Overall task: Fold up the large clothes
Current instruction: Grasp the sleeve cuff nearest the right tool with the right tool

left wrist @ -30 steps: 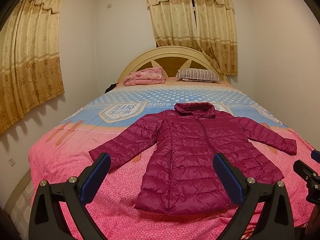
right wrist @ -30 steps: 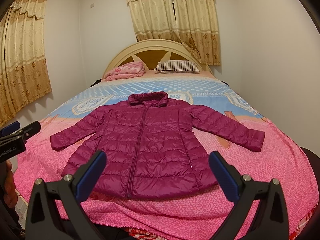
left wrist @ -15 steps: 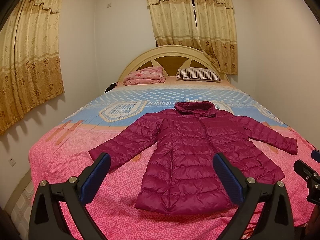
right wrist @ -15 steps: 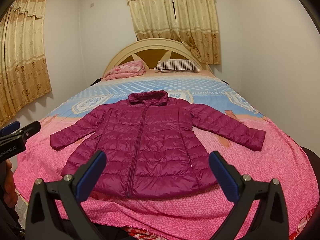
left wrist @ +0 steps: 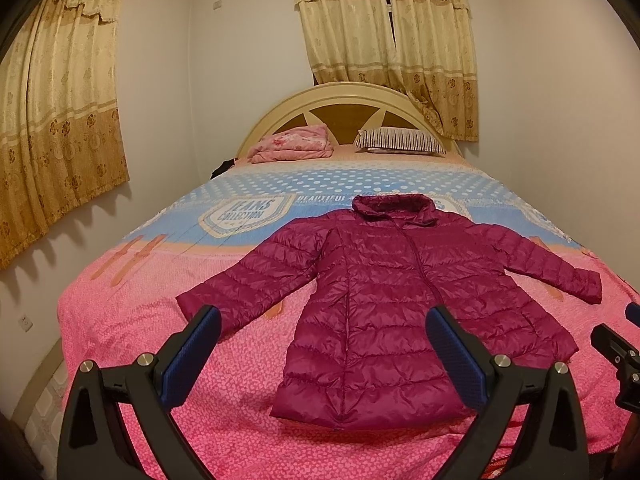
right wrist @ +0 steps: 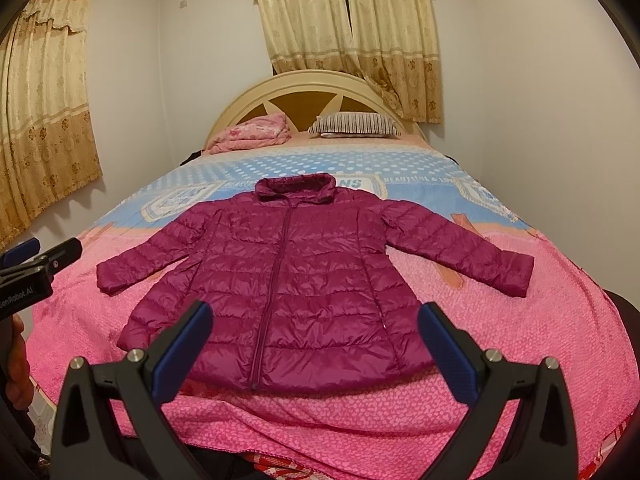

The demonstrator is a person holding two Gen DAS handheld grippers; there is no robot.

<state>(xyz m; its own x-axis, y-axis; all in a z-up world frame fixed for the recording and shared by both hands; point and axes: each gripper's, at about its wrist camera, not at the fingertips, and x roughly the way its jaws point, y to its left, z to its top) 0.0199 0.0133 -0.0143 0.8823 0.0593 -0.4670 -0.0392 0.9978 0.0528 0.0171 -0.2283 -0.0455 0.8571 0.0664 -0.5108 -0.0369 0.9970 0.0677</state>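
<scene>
The left tongs (left wrist: 323, 332) stand spread wide, blue pads (left wrist: 191, 356) well apart, with nothing between them and touching nothing; they hang above the near end of the bed, over the jacket's lower left part. The right tongs (right wrist: 315, 330) are spread just as wide, equally empty, held over the foot of the bed with the jacket's hem seen between the two fingers. Each pair shows at the edge of the other's view: the right tongs at the right border of the left wrist view, the left tongs at the left border of the right wrist view, with part of a hand (right wrist: 16, 364) below them.

The magenta quilted jacket (right wrist: 304, 272) lies flat and face up on the pink bedspread (right wrist: 540, 344), zipped, collar toward the headboard (right wrist: 304, 92), hem near the foot edge, both sleeves stretched outward and unfolded. Farther up, the bedspread turns blue with white dots. At the head of the bed rest a folded pink blanket (right wrist: 252, 134) and, just beside it, a striped pillow (right wrist: 354, 125). Yellow curtains (right wrist: 348, 20) hang behind the headboard and on the left wall.
</scene>
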